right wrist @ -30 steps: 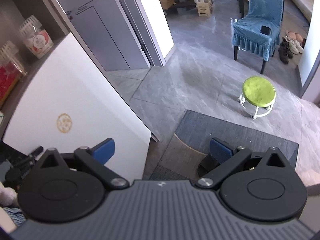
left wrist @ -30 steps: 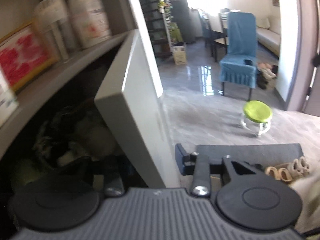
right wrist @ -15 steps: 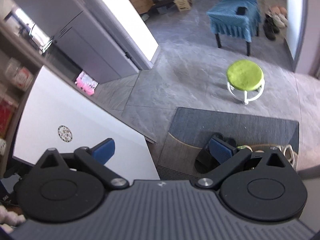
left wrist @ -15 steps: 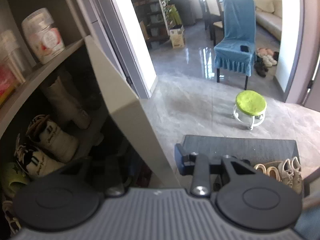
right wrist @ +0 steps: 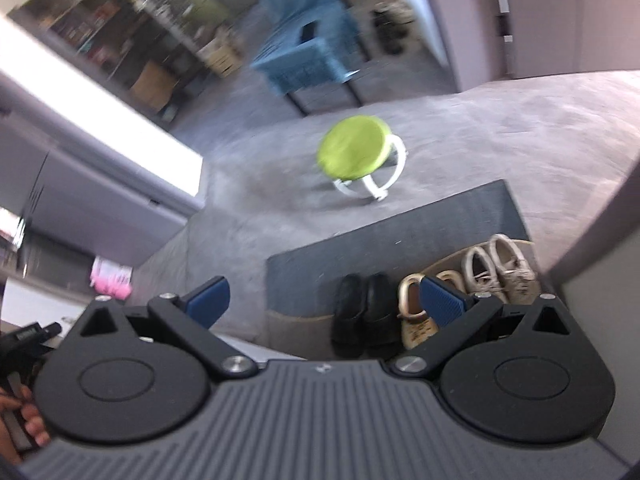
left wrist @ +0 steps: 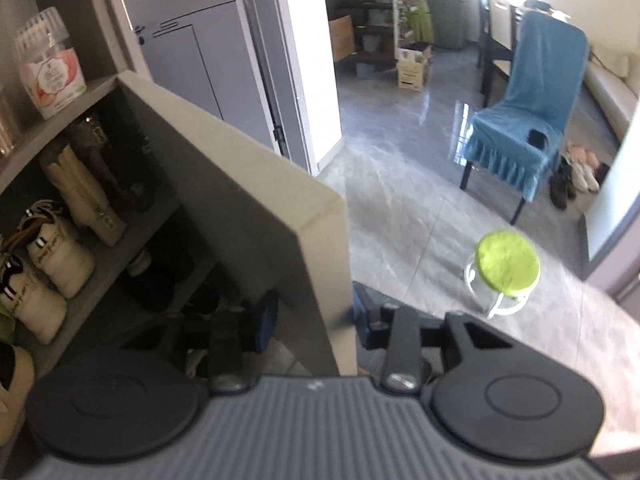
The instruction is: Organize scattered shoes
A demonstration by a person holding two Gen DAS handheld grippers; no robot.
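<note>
My left gripper (left wrist: pixel 312 320) straddles the edge of the open cabinet door (left wrist: pixel 280 208), one finger on each side; I cannot tell whether it presses on it. Inside the shoe cabinet, white sneakers (left wrist: pixel 52 256) and tall boots (left wrist: pixel 92 196) stand on a shelf, with dark shoes (left wrist: pixel 160 280) below. My right gripper (right wrist: pixel 324 300) is open and empty above the dark mat (right wrist: pixel 400 232). On the mat's near edge lie black shoes (right wrist: pixel 362 312), tan sandals (right wrist: pixel 416 316) and beige sneakers (right wrist: pixel 500 268) in a row.
A green stool (right wrist: pixel 356 152) stands on the grey floor beyond the mat; it also shows in the left wrist view (left wrist: pixel 506 266). A blue-covered chair (left wrist: pixel 528 120) with shoes (left wrist: pixel 572 172) beside it is farther back. A jar (left wrist: pixel 50 64) stands on the cabinet top.
The cabinet door has swung wider open with my left gripper at its edge, showing more of the shelves. My right gripper has turned away from the door towards the shoes on the mat.
</note>
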